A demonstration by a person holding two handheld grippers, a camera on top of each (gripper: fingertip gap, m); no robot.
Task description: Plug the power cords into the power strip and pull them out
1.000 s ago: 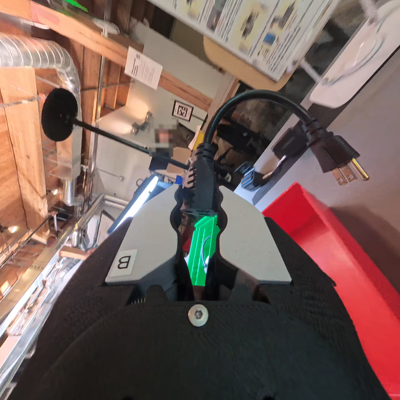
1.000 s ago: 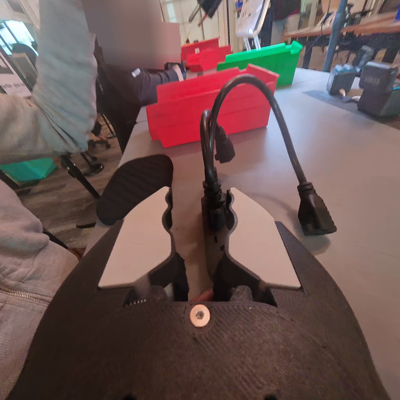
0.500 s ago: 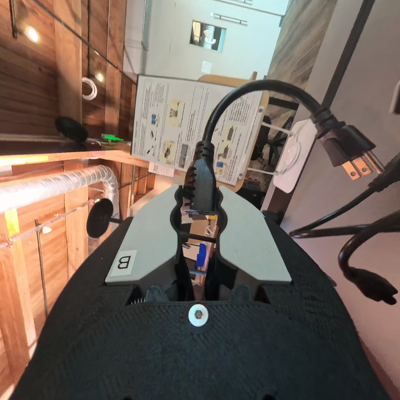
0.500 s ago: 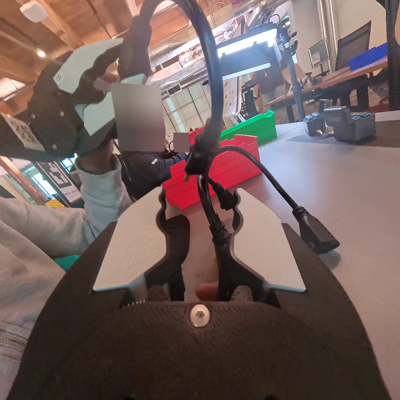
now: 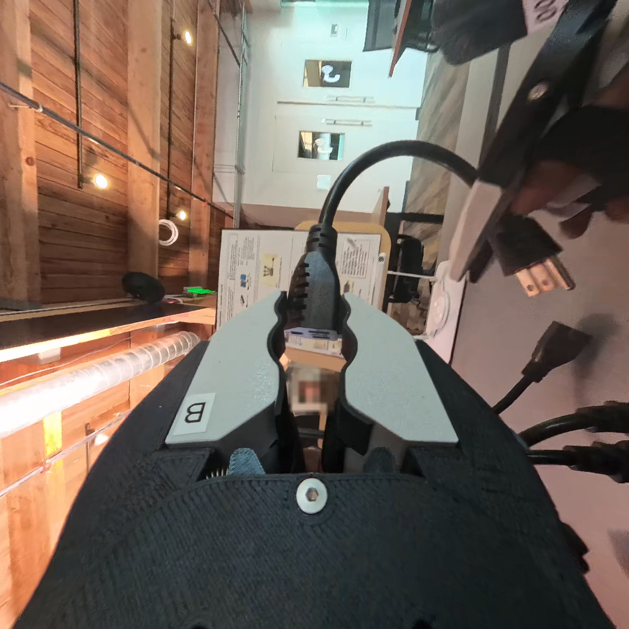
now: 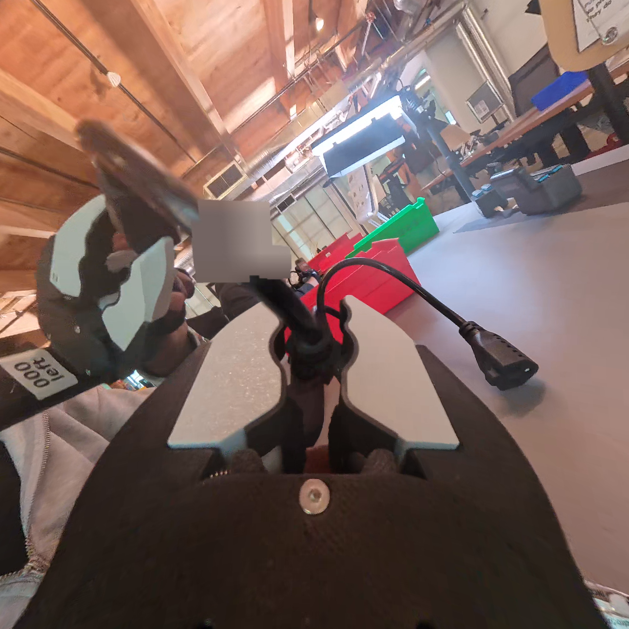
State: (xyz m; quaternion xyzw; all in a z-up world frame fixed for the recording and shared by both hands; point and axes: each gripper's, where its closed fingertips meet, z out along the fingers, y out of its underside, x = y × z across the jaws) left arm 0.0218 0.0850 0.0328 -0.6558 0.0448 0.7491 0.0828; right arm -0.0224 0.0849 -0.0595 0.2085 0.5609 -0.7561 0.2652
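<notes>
1. Left wrist view: the left gripper is seen pressed onto the ribbed black socket end of a short power cord, which is pinched between the two grey fingertips.
2. From that socket end the cord is carried forward and then arched over to the right of the gripper.
3. At the cord's far end, ahead and to the right, a three-prong plug is seen with its metal prongs bare and pointing out toward the grey table.
4. The right gripper is seen at that plug, its grey fingers lying against the plug body.
5. A second black socket end is seen lying on the table to the right of the left gripper, with dark cords bunched just behind it.
6. Right wrist view: the right gripper is closed on the ribbed strain relief of the black cord, which is held between its fingertips.
7. To its left and higher up, the left gripper is seen held in the air.
8. Ahead and right of the right gripper, another cord is looped over to a socket end resting on the table.
9. Red bins and a green bin are seen farther ahead on the table.
10. No power strip can be made out in either view.
</notes>
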